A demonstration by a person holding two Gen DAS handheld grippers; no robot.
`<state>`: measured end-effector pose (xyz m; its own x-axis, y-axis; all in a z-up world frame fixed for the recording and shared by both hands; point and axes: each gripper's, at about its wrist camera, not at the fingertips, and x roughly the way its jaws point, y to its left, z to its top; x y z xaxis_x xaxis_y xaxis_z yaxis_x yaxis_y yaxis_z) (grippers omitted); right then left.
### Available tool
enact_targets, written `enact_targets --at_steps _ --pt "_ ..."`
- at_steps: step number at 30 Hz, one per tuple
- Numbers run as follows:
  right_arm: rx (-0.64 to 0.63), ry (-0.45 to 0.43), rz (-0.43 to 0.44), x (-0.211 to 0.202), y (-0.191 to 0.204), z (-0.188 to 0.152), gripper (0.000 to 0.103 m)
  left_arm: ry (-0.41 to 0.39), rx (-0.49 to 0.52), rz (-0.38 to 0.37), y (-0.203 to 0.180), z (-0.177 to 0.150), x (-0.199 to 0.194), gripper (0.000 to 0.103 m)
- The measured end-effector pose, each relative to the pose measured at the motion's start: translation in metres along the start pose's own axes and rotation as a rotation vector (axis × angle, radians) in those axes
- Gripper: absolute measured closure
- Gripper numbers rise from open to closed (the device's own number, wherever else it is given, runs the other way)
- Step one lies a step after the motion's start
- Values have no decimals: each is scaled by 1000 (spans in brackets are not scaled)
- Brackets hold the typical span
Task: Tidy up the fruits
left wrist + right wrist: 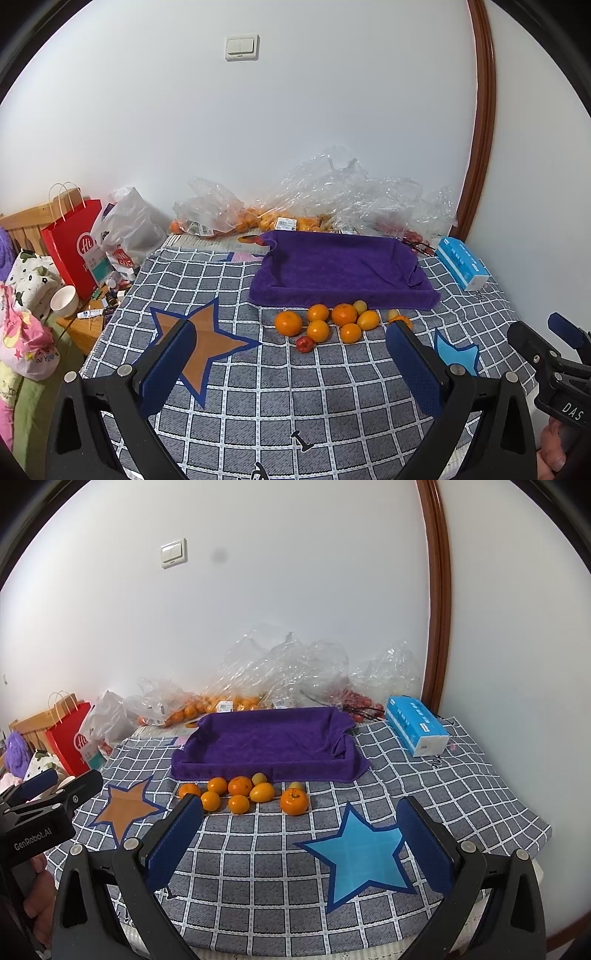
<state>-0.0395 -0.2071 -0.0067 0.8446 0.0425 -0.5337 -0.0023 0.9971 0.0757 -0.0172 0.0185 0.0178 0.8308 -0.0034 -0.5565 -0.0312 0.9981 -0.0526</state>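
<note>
— Left gripper?
— Fingers spread wide, blue pads facing each other, nothing between them, touching nothing. Raised over the checked cloth, aimed at the fruit.

— Right gripper?
— Same: fingers wide apart, empty, above the blue star printed on the cloth. Also seen at the right edge of the left wrist view, gripped by a hand.

— Fruit?
— Loose cluster of oranges on the cloth, just in front of the purple towel. Round, bright orange, several touching. Among them a paler oval yellow-orange fruit and two small yellowish ones. One larger orange with a green stem spot, set slightly apart to the right. One small red fruit at the cluster's near edge, visible only from the left wrist.

— Towel?
— Draped in a tray shape, edges raised, nothing inside.

— Behind it?
— Crumpled clear plastic bags against the wall, more oranges inside. Blue tissue pack to the right.
</note>
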Motion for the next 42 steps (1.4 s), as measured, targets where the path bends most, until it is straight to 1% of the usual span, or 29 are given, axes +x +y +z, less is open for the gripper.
enact_targets --at_steps 4,8,14,17,20,24,27,28,31,37,42 --pt "-2 -7 -5 3 2 0 0 4 -1 -2 2 0 3 0" --pt "-13 7 0 10 3 2 0 12 -5 -3 4 1 9 0" --pt "-34 13 -10 25 4 4 0 31 -16 4 9 4 26 0" --pt "-36 25 1 39 2 3 0 44 -24 12 15 5 39 0" --pt "-14 60 33 60 -3 -1 0 67 -38 15 22 4 55 0" --pt "-1 131 14 93 -9 -9 0 98 -47 19 29 0 79 0" --pt "-6 157 43 112 -11 -17 0 122 -45 33 35 -4 98 1" --pt "-13 170 41 120 -10 -20 2 132 -50 33 37 -5 103 2" --pt "-38 188 9 138 -6 -26 13 166 -76 21 46 -7 119 3" --pt "-28 195 15 175 -3 -30 19 203 -57 30 57 -12 144 3" --pt "-22 268 36 212 1 -34 29 237 -47 36 64 -17 163 3"
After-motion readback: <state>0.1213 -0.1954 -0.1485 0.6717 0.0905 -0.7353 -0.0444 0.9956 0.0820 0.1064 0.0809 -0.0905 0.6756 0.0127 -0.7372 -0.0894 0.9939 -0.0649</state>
